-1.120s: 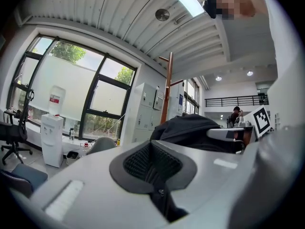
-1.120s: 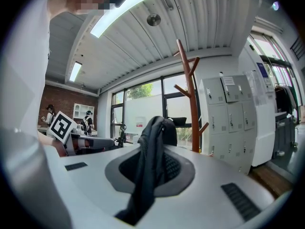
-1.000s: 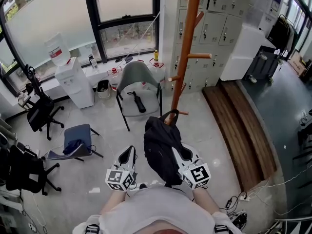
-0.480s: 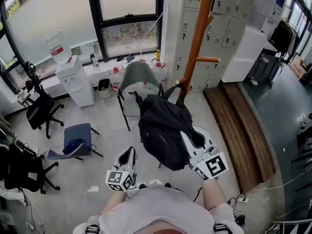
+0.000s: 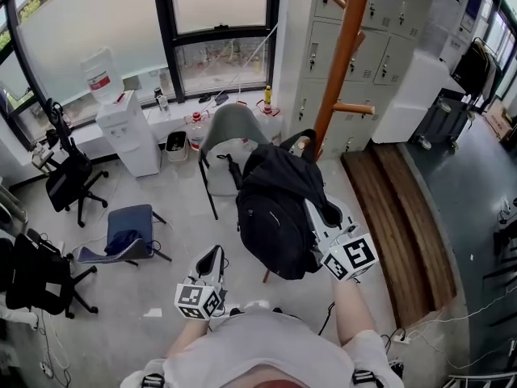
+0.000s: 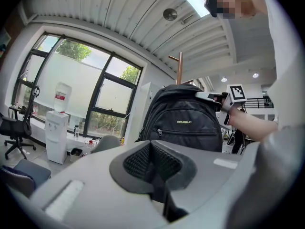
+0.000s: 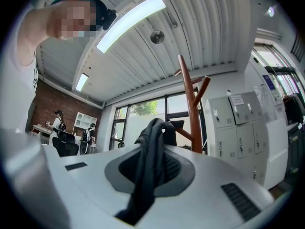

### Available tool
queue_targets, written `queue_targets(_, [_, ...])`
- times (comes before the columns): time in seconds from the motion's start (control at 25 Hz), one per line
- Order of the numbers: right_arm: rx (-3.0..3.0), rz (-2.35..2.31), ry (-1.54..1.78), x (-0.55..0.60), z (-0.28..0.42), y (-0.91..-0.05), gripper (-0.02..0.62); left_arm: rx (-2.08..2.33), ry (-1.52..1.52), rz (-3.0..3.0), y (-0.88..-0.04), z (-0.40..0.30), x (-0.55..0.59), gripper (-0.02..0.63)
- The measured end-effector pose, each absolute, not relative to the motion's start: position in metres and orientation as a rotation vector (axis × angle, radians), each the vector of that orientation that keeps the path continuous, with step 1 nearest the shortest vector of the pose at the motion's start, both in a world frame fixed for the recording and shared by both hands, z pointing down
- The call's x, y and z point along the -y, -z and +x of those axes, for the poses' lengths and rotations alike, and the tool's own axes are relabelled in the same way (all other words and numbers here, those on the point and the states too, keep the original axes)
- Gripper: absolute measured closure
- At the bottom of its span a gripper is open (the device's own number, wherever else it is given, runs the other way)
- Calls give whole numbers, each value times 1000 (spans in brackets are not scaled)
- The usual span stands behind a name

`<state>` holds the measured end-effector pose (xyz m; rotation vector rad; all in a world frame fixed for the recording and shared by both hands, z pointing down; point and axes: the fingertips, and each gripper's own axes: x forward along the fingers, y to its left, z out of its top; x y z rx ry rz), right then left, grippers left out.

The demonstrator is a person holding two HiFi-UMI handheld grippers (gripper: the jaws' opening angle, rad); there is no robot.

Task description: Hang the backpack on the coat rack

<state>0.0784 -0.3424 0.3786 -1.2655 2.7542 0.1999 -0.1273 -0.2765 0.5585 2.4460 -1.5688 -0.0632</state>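
One soft, weighty backpack (image 5: 275,217) sags mid-frame by its strap (image 7: 145,173), the sound hold, pinched in the right tongs (image 7: 153,147); left tongs (image 6: 153,162) clenched empty.

The right gripper (image 5: 317,217) sits higher and further right in the head view than a second ago. The backpack (image 5: 275,208) clamped in it now overlaps the chair (image 5: 230,128), its top near the coat rack (image 5: 343,63).

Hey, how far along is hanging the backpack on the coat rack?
Done: the backpack is off the floor, its strap clamped in the right hand-held gripper. In hand: it hangs close to the coat rack. Left: no strap is over a peg yet. The left hand-held gripper is shut and empty.
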Motion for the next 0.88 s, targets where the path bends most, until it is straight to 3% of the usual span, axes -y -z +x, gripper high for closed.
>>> queue_targets(0.88, [-2725,-1480,142,386,111,-461,558,1524,26,2455,-566,-114,295,595])
